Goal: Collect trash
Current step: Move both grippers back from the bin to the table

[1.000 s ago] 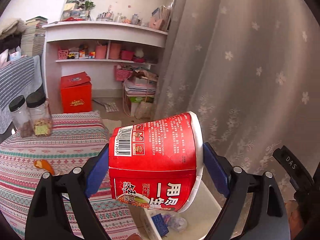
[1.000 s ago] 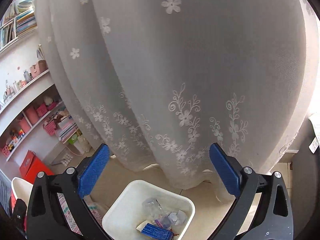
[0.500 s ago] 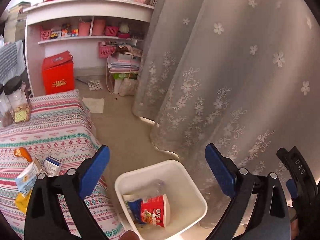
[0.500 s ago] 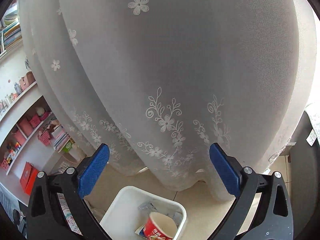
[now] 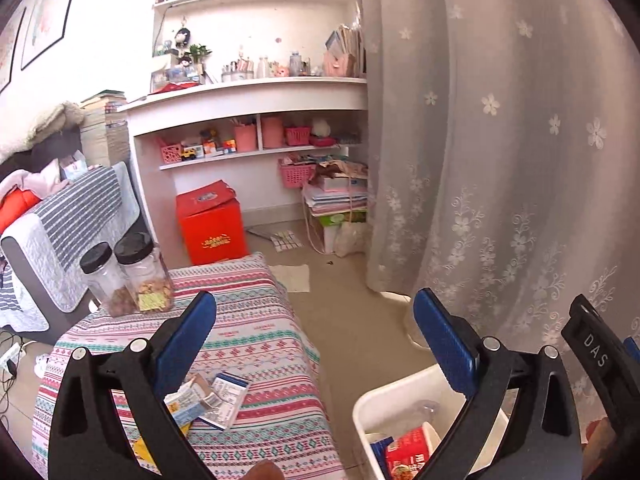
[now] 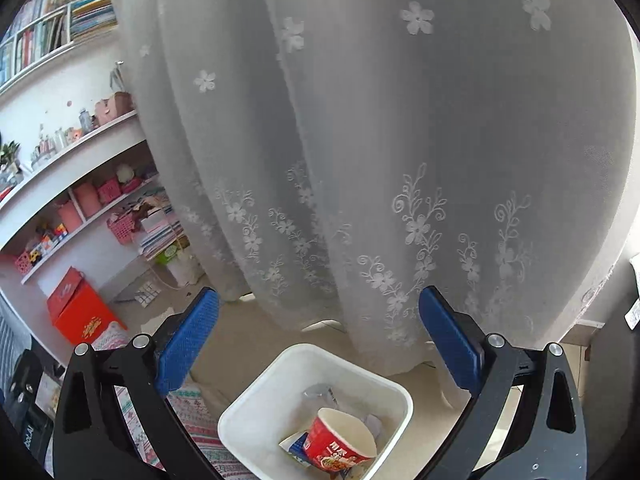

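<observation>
The red instant-noodle cup lies tilted inside the white bin on the floor, among other scraps. In the left wrist view the cup and bin sit at the lower right. My left gripper hangs between the bin and the table, its jaws opening wide with nothing between them. Several crumpled wrappers and small packets lie on the patterned tablecloth near its left finger. My right gripper stands open and empty above the bin.
Two black-lidded jars stand at the table's far edge. A red box sits on the floor by the white shelves. A lace curtain hangs right behind the bin. Bare floor lies between table and curtain.
The noodle cup left my left gripper and dropped into the bin. The left gripper then swung up and left toward the table. The right gripper shifted sideways, staying open.
</observation>
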Demonstrator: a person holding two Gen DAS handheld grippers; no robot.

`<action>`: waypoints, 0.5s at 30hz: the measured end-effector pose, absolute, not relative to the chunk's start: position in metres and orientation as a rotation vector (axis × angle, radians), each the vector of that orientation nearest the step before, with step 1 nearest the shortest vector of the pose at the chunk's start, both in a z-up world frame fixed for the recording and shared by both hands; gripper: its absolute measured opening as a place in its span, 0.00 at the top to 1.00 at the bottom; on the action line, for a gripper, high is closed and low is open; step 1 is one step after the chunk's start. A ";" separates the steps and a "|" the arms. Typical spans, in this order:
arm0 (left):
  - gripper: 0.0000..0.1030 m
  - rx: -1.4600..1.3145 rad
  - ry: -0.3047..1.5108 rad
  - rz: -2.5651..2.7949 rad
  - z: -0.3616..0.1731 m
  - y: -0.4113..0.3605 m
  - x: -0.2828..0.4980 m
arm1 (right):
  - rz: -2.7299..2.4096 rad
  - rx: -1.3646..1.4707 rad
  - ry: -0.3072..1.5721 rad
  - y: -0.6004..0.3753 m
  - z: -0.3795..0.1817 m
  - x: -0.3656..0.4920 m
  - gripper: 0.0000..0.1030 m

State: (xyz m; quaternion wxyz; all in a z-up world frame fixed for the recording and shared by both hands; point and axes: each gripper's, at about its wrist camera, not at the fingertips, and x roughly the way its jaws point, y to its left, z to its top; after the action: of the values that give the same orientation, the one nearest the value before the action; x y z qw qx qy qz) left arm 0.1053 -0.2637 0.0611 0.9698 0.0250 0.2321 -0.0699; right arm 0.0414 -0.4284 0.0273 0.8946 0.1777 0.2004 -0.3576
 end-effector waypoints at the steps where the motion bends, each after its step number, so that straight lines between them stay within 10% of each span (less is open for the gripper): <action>1: 0.07 0.044 0.469 -0.124 0.061 -0.254 0.106 | -0.725 0.351 0.418 -0.419 0.028 0.045 0.07; 15: 0.07 -0.028 0.545 0.106 0.034 -0.129 0.116 | -0.503 0.199 0.485 -0.303 0.023 0.083 0.07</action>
State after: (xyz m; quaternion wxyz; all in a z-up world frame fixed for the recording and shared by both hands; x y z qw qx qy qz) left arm 0.1164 -0.1288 0.0335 0.9616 -0.0138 0.2690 0.0525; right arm 0.0832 -0.3033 0.0227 0.9347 0.0974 0.2371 -0.2462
